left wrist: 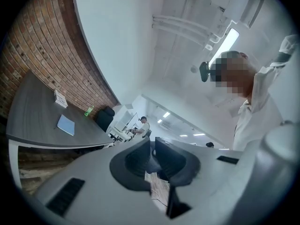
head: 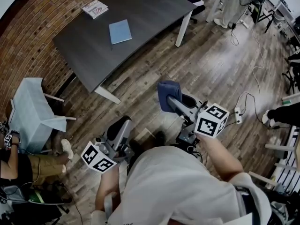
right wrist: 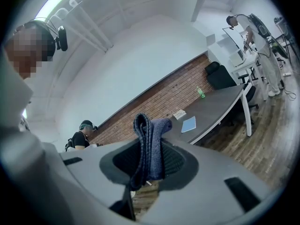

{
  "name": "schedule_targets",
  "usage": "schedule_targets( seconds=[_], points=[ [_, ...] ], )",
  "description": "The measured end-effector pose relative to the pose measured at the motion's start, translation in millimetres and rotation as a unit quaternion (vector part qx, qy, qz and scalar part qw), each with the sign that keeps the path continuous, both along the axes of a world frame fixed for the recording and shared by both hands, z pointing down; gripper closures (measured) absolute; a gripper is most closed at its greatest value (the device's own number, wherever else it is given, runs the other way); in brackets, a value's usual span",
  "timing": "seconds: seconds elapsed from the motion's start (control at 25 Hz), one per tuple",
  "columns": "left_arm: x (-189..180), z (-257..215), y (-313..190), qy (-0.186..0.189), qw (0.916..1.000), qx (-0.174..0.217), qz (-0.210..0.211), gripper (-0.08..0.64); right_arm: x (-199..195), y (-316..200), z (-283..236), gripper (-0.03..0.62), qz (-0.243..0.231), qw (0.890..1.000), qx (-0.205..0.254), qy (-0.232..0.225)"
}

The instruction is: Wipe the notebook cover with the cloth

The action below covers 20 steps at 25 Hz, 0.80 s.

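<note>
one cloth (right wrist: 151, 125) lengthwise in right hand-held gripper (right wrist: 147, 148)

Open wood floor (head: 154, 74) lies before the surface (head: 154, 13). On the surface, bare room surrounds the notebook (head: 120, 31); a booklet (head: 95, 8) lies well apart, toward the brick wall (head: 28, 41). To the left stands a covered chair (head: 33, 114). To the right, a cable (head: 256, 68) and power strip (head: 237, 113) cross the floor.

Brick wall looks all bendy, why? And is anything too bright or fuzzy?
Left gripper view: the wide lens bows the brick wall, the corners go black, the ceiling lamp glares. Right gripper view: same bowing; the cloth looks sharp. Head view: the floor has a shiny patch.
</note>
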<state>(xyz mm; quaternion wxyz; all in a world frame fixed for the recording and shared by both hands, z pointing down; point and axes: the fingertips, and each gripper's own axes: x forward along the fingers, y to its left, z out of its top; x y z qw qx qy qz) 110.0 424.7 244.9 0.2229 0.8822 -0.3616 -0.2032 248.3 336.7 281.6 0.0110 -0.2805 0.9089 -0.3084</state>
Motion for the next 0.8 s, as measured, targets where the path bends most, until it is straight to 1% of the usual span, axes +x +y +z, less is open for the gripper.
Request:
schedule_targets(
  seconds=[0.16,0.24,0.36,0.56,0.8],
  points=[
    [12,1,-4,-0.006,1.0000,-0.002,-0.004,0.518,7,-5,1,0.488,-0.024,1.000,-0.013,-0.008],
    [16,3,-6,-0.008,0.9999,-0.004,-0.007,0.518,9,-9,6,0.487,-0.029,0.999,-0.012,0.004],
    [20,7,-10,-0.011,0.9998,-0.011,-0.013,0.518,15,-17,12,0.486,-0.026,0.999,-0.003,0.023],
    [20,13,-19,-0.013,0.9994,-0.024,-0.023,0.518,20,-29,19,0.485,-0.021,0.999,0.000,0.032],
    [14,20,-29,-0.015,0.9989,-0.036,-0.027,0.518,16,-41,28,0.483,-0.017,0.999,-0.012,0.027]
  ],
)
